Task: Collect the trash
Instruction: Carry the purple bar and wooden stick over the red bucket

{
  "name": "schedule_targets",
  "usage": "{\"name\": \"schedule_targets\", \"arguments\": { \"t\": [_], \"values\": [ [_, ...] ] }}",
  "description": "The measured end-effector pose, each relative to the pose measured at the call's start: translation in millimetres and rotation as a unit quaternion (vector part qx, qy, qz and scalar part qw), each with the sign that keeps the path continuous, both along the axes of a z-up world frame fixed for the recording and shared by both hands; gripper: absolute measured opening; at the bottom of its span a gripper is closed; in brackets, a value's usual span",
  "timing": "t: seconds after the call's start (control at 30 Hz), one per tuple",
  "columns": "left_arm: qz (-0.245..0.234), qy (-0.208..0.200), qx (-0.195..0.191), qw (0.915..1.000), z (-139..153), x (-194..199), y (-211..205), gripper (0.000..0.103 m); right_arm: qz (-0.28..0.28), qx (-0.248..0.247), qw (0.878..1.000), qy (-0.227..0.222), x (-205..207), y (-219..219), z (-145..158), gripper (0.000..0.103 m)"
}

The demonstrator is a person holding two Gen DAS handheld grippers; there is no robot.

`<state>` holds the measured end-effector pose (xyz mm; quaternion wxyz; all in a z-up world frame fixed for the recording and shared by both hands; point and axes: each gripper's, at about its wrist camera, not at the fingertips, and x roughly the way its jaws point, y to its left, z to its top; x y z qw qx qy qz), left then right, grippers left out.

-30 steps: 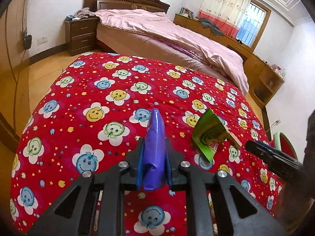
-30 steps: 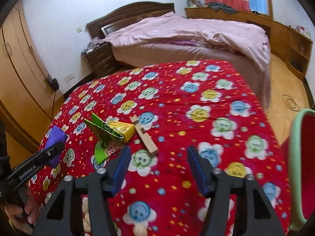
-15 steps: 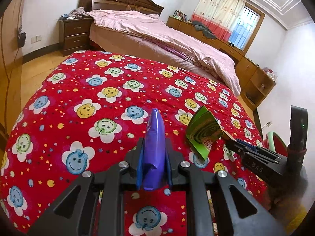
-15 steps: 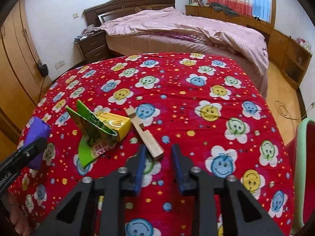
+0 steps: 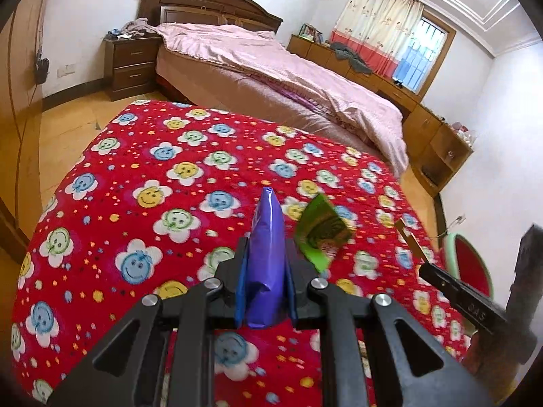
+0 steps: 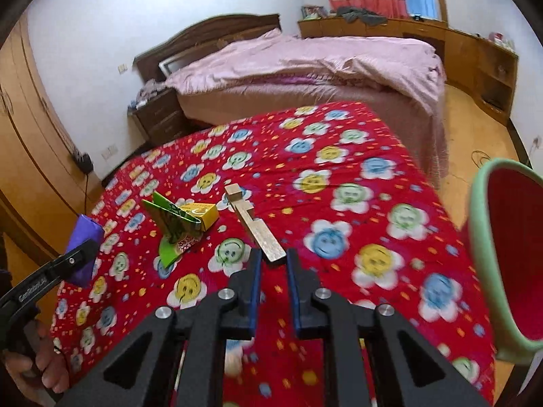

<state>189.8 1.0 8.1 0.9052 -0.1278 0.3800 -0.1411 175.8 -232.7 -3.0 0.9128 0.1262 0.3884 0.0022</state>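
Right gripper (image 6: 274, 264) jaws have just been closing: a second ago they stood wide over bare quilt, now they sit narrow with the near end of the wood strip (image 6: 253, 222) between the tips. Left view shows the strip (image 5: 411, 239) sticking up off those tips, so it's clamped and lifted, though that view is blurred. Left gripper (image 5: 265, 264) unchanged in grip: pinched tight on the purple wrapper (image 5: 266, 257), which stands up between the blue pads; from the right view the same wrapper (image 6: 85, 247) is seen held above the quilt's left edge, with a hand (image 6: 37, 366) on the gripper handle below it. Green packet (image 6: 171, 227) sits on the red quilt (image 6: 339, 203), touching the yellow box (image 6: 203, 213) behind it; both are just left of the strip. From the left view the packet (image 5: 320, 234) shows just right of the wrapper; box is hidden there. Bin (image 6: 502, 261) with green rim and red inside is off the quilt's right edge, near the right gripper. Pink bed (image 6: 305, 64) beyond.
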Motion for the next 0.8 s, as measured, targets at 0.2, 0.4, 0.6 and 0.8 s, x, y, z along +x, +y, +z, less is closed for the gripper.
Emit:
{"name": "schedule_targets", "arguments": {
  "t": [0.2, 0.4, 0.6, 0.8],
  "values": [
    [-0.022, -0.013, -0.019, 0.9995, 22.5, -21.0, -17.4, 0.018, -0.031, 0.037, 0.998, -0.029, -44.6, -25.0, 16.0, 0.016],
    [-0.055, -0.025, -0.025, 0.9979, 40.0, -39.4, -41.1, 0.018, -0.055, 0.062, 0.995, -0.05, -78.6, -45.3, 24.1, 0.016],
    [-0.091, -0.033, -0.035, 0.9946, 58.0, -55.2, -68.4, 0.018, -0.078, 0.084, 0.991, -0.067, -105.2, -68.6, 29.9, 0.016],
    [-0.132, -0.021, -0.047, 0.9899, 65.5, -58.6, -103.7, 0.018, -0.112, 0.099, 0.985, -0.086, -129.5, -97.3, 33.6, 0.016]
  ]
}}
